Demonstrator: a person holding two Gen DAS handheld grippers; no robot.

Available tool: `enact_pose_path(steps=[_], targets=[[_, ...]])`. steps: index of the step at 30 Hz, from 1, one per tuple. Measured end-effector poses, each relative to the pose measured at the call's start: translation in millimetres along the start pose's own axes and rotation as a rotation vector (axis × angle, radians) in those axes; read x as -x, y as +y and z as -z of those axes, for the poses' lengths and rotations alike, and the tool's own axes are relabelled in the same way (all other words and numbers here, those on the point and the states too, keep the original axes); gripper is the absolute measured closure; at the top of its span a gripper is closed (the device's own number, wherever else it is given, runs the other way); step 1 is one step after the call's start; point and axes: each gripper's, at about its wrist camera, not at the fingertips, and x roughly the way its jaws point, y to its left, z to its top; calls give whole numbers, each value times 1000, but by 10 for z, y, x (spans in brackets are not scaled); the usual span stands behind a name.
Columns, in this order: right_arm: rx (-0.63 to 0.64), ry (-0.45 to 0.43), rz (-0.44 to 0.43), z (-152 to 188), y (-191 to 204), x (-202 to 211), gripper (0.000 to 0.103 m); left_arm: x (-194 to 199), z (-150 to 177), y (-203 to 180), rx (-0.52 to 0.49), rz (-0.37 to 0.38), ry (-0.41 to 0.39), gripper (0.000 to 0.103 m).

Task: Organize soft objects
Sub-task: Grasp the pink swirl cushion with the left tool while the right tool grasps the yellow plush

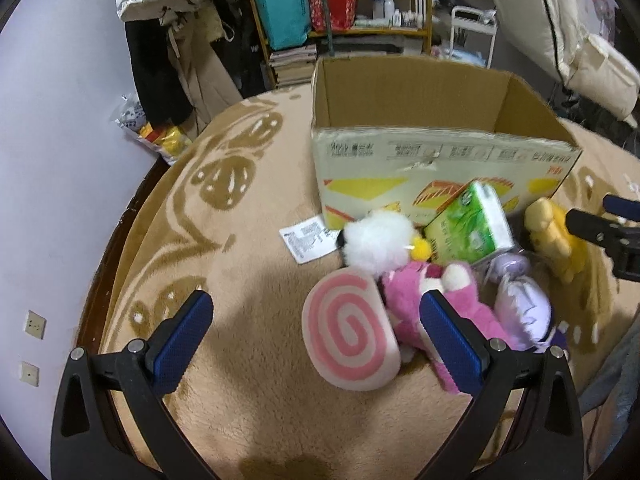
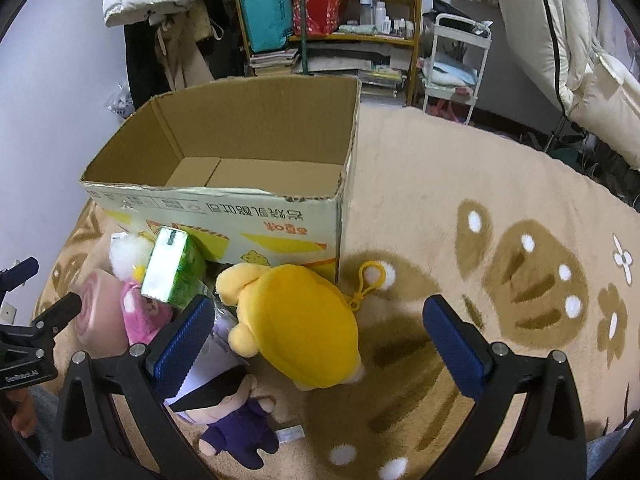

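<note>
Soft toys lie in a heap in front of an open, empty cardboard box (image 1: 436, 160) (image 2: 224, 216). My left gripper (image 1: 316, 336) is open above the pink-and-white swirl cushion (image 1: 350, 330), with its right finger over the pink plush (image 1: 412, 300). A white fluffy toy (image 1: 378, 242), a green tissue pack (image 1: 468, 226) and a lilac-haired doll (image 1: 522, 308) lie close by. My right gripper (image 2: 318, 338) is open around the yellow plush (image 2: 304, 320), which carries a yellow clip. The doll (image 2: 228, 404) in dark purple clothes lies under its left finger.
A beige rug (image 2: 460, 208) with brown patterns covers the surface. A paper label (image 1: 306, 240) lies left of the heap. Shelves (image 1: 340, 12) with bags and books, hanging coats (image 1: 168, 32) and a white cart (image 2: 456, 64) stand behind the box.
</note>
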Motion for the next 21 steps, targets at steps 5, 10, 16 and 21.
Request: enact_pose_path(steps=[5,10,16,21], targets=[[-1,42,-8,-26,-11,-155,0,-139,15,16,0,4,49,1],[-2,94,-29,-38,-15,-315,3,-220,26,-1,-18,-8,73,1],[-4,122,-76,-18,2,-408,19,-290,33,-15,-22,9,104,5],[-11,145,-113,3,15,-483,33,-356,49,-3,-17,26,133,19]])
